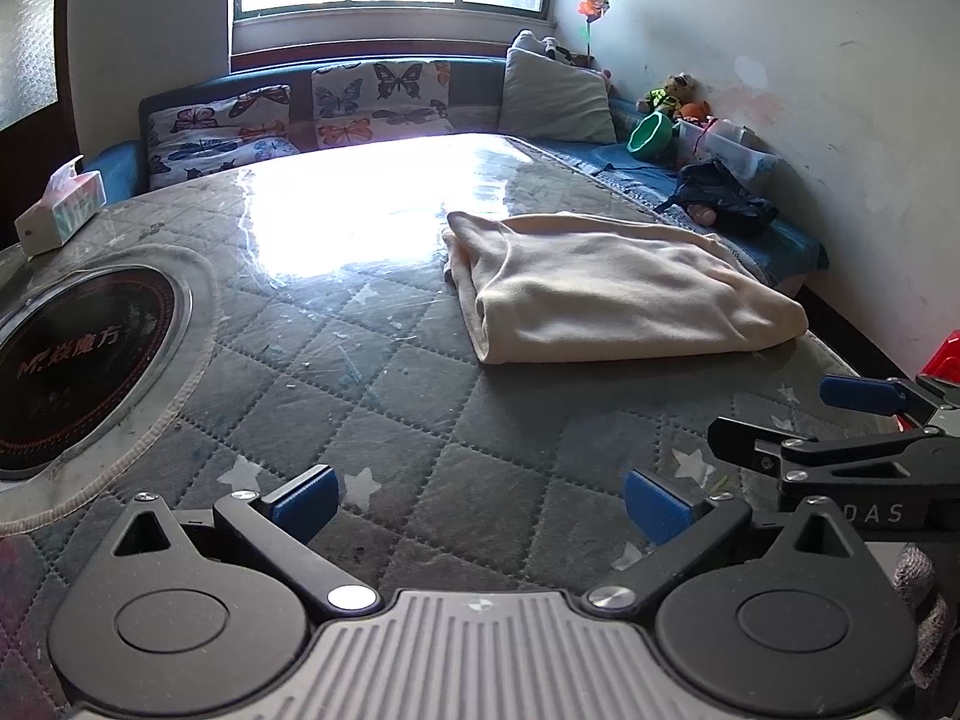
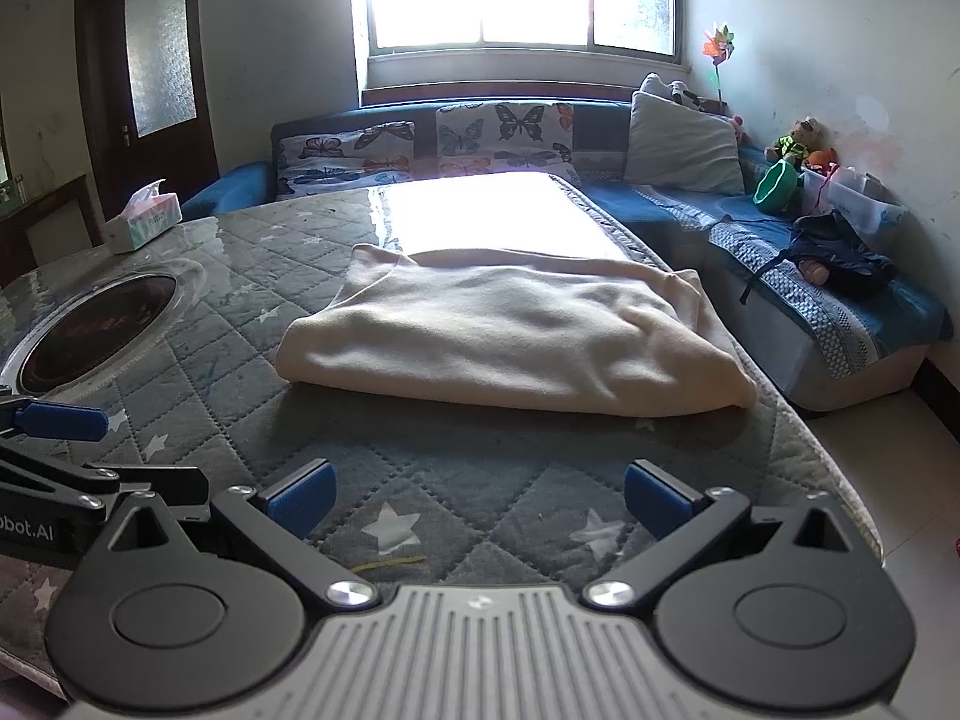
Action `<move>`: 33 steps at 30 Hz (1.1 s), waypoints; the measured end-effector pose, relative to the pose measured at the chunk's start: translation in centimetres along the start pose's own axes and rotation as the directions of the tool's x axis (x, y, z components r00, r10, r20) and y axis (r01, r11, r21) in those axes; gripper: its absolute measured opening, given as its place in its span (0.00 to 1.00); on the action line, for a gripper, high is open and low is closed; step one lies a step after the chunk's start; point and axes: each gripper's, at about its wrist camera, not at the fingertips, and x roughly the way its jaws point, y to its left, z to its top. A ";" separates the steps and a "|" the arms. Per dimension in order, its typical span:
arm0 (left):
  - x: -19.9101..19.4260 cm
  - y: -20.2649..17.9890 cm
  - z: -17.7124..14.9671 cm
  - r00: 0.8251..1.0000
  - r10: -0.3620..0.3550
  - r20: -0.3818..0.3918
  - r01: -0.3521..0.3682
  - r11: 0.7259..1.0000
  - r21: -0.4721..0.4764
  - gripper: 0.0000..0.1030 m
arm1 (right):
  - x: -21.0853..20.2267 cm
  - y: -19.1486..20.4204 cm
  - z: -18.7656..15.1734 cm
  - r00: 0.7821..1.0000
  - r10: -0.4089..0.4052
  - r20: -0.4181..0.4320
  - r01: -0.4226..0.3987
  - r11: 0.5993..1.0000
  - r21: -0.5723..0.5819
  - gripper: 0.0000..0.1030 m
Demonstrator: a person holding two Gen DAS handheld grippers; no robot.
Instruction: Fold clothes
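Observation:
A cream garment (image 1: 618,288) lies folded into a thick rectangle on the quilted grey table cover (image 1: 420,408); it also shows in the right wrist view (image 2: 510,336). My left gripper (image 1: 480,504) is open and empty, hovering over the cover near the front edge, short of the garment. My right gripper (image 2: 477,501) is open and empty, also short of the garment, to the right of the left one. Its blue fingers (image 1: 858,393) show at the right edge of the left wrist view. The left gripper's blue finger (image 2: 60,420) shows at the left of the right wrist view.
A round induction cooktop (image 1: 78,360) is set into the table at the left. A tissue box (image 1: 57,210) stands at the far left corner. A blue sofa (image 2: 780,252) with butterfly cushions, a dark garment (image 2: 840,258), a green bowl (image 2: 777,183) and toys runs behind and right.

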 end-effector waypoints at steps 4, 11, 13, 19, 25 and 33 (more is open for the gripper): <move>-0.2 -0.1 0.0 1.000 -0.004 0.004 0.004 1.000 0.003 1.00 | 0.0 0.0 -0.1 1.000 0.001 -0.002 -0.001 1.000 0.005 1.00; -0.2 -0.5 0.1 1.000 -0.009 0.002 0.009 1.000 0.013 1.00 | -0.4 0.1 0.0 1.000 -0.001 0.009 0.001 1.000 -0.002 1.00; -0.3 -0.5 0.0 1.000 -0.008 0.002 0.008 1.000 0.014 1.00 | -0.5 0.0 0.0 1.000 0.000 0.010 0.000 1.000 -0.001 1.00; -0.4 -0.9 0.1 1.000 -0.009 0.002 0.009 1.000 0.023 1.00 | -0.7 -0.1 -0.1 1.000 0.002 0.012 -0.002 1.000 0.005 1.00; -0.3 -1.0 0.1 1.000 -0.012 -0.001 0.012 1.000 0.027 1.00 | -0.7 -0.2 -0.2 1.000 0.003 0.010 -0.003 1.000 0.007 1.00; -0.1 -1.2 0.0 1.000 -0.016 -0.007 0.016 0.999 0.028 1.00 | -0.6 -0.2 -0.2 1.000 -0.002 0.006 0.002 1.000 0.008 1.00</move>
